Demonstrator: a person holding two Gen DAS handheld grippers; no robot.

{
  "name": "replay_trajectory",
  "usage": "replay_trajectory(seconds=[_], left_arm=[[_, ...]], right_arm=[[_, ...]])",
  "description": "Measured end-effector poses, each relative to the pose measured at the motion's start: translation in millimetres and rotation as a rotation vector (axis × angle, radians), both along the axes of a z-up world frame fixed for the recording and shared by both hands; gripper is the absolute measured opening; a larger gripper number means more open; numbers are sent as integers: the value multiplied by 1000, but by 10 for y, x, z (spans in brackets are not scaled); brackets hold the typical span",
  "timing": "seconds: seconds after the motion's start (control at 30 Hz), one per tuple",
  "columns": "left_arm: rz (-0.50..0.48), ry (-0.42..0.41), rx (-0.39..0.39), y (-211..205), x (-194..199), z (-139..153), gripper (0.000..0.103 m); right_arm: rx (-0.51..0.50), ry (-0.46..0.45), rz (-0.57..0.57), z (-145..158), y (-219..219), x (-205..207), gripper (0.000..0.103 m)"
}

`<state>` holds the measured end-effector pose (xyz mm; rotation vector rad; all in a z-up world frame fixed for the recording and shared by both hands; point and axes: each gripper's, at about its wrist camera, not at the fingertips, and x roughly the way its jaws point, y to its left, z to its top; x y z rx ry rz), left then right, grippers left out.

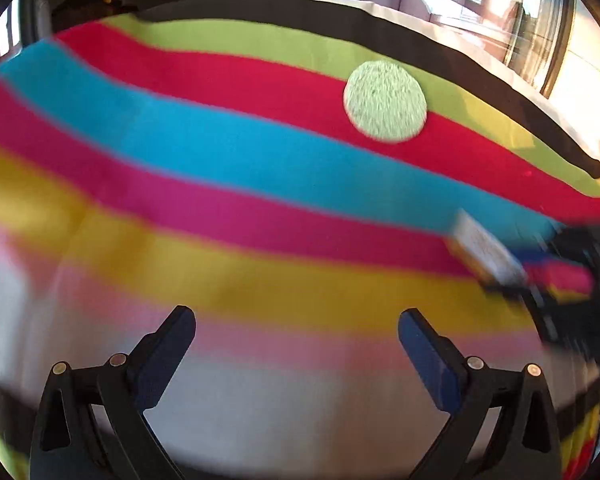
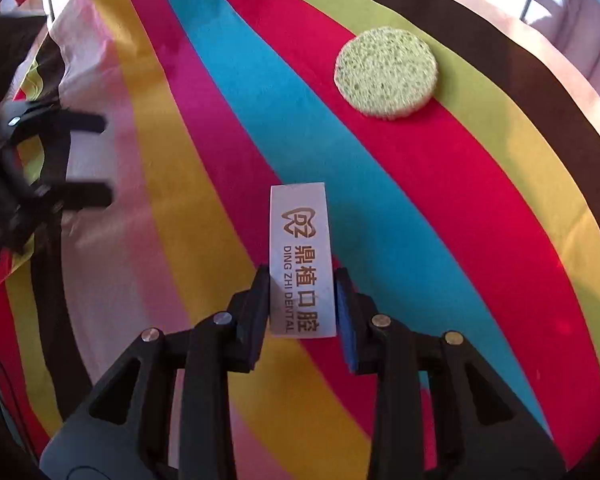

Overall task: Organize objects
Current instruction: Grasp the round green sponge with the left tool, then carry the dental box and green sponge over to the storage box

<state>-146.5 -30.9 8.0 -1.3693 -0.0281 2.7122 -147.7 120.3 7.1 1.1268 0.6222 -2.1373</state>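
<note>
- The white box (image 2: 302, 260), long and narrow with gold "DING ZHI DENTAL" lettering, sits between the pads of the right gripper (image 2: 302, 308), which is clenched on its near end.
- Its long axis runs straight ahead along the fingers, so the far end juts out past the fingertips over the magenta and blue stripes of the striped cloth (image 2: 440, 216).
- Whether the box rests on the cloth or is lifted just off it I cannot tell from this angle; no clear shadow shows under it.
- The round green sponge (image 2: 386, 73) lies flat on the cloth well ahead and to the right of the box, across the red and lime stripes, untouched by either gripper.
- From the box the sponge lies up and to the right in the right wrist view, off the box's axis, so I judge that carrying the box toward it would need a swing to that side.
- The left gripper (image 1: 296, 324) hangs with its jaws spread wide and nothing between them, over the pale and yellow stripes.
- In the left wrist view the sponge (image 1: 385, 101) sits far ahead, and the box (image 1: 486, 252) shows only as a blur at the right edge.
- The right hand has the box; the empty left one looks free for the sponge.
</note>
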Motion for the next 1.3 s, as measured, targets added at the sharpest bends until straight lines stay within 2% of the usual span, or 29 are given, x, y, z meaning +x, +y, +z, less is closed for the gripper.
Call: replay_trajectory(seconds=[0.17,0.3,0.37,0.47,0.5,0.53,0.77,1.03,1.2,1.3], left_arm=[[-56,110,-50,519,-660,58,103],[-46,222,-155,872,-972,130,103],[-25,235,-230,996,-1124,103,103],[-31,214,-262,1054,-1277,45,102],[-45,217,-233,1039,-1281,55,90],[-74,225,-180,997,-1237,83,77],[-108,128,-40,703,-700,133,78],[-61,43,-21,366,-29,113,79],[-54,31,-2,288,372,196,79],[-62,28,-25,345,698,214,79]], right_arm=[[-10,-62,-102,47,353,406,35],[-18,-66,-124,75,498,622,35],[-35,-75,-131,85,538,680,35],[-45,-69,-137,102,562,737,36],[-49,-69,-139,108,569,750,36],[-54,-71,-142,114,576,763,36],[-84,-61,-169,153,614,931,37],[-128,-59,-225,211,617,1235,35],[-150,-66,-254,234,533,1474,35],[-167,-73,-275,203,532,1503,35]])
